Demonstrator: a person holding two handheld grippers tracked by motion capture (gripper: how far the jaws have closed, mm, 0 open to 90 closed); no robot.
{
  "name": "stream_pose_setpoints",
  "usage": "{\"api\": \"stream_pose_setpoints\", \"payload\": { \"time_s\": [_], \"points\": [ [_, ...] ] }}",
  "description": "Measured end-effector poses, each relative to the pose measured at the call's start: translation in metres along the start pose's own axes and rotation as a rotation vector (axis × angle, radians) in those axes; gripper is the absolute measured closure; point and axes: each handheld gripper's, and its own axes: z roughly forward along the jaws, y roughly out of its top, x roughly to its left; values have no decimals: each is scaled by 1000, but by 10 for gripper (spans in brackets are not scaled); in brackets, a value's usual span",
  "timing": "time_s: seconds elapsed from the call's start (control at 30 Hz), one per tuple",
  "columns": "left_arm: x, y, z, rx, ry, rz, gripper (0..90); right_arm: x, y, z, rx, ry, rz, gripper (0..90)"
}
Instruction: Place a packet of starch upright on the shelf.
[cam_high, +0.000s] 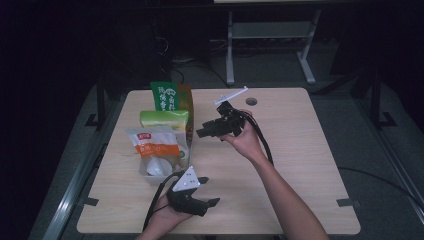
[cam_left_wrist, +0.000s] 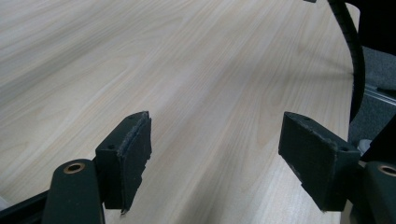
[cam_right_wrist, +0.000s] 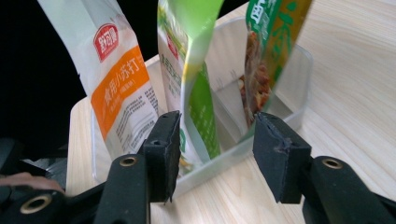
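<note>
The right claw (cam_right_wrist: 215, 154) stands wide open and empty, jaws just short of a clear bin (cam_right_wrist: 299, 79) on the desk (cam_right_wrist: 355, 56). The bin holds three upright pouches: a white-and-orange pouch (cam_right_wrist: 119, 88) with a red logo and Chinese print too small to read, a light green pouch (cam_right_wrist: 194, 79) between the jaws, and a dark green pouch (cam_right_wrist: 266, 51). The left claw (cam_left_wrist: 215, 149) is open wide over bare desk, holding nothing.

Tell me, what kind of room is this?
Probably a lab or recording room, not a kitchen. A plain wooden table stands in a dark room, a metal frame behind it, and hand-held grippers work near snack bags in a clear bin.
</note>
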Motion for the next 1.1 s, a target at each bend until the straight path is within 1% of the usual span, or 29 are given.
{"api": "stream_pose_setpoints", "payload": {
  "time_s": [0.1, 0.13, 0.23, 0.53, 0.57, 0.67, 0.77, 1.1],
  "points": [
    [1, 0, 0, 4, 3, 3, 251, 0, -4, -9, -12, -5, 9, 495],
    [1, 0, 0, 8, 4, 9, 250, -1, -5, -11, -10, -8, 11, 489],
    [1, 0, 1, 0, 3, -1, 250, -4, -10, -19, -7, -17, 22, 474],
    [1, 1, 1, 1, 6, -6, 249, -11, -24, -38, 1, -42, 48, 441],
    [1, 1, 1, 2, 6, -6, 249, -12, -25, -40, 3, -47, 45, 439],
    [2, 1, 1, 8, 8, -1, 248, -13, -28, -48, 2, -58, 55, 432],
    [2, 1, 0, 8, 8, 0, 248, -14, -32, -53, 0, -65, 57, 424],
    [3, 1, 1, 3, 10, 3, 245, -17, -52, -71, 6, -94, 94, 395]
  ]
}}
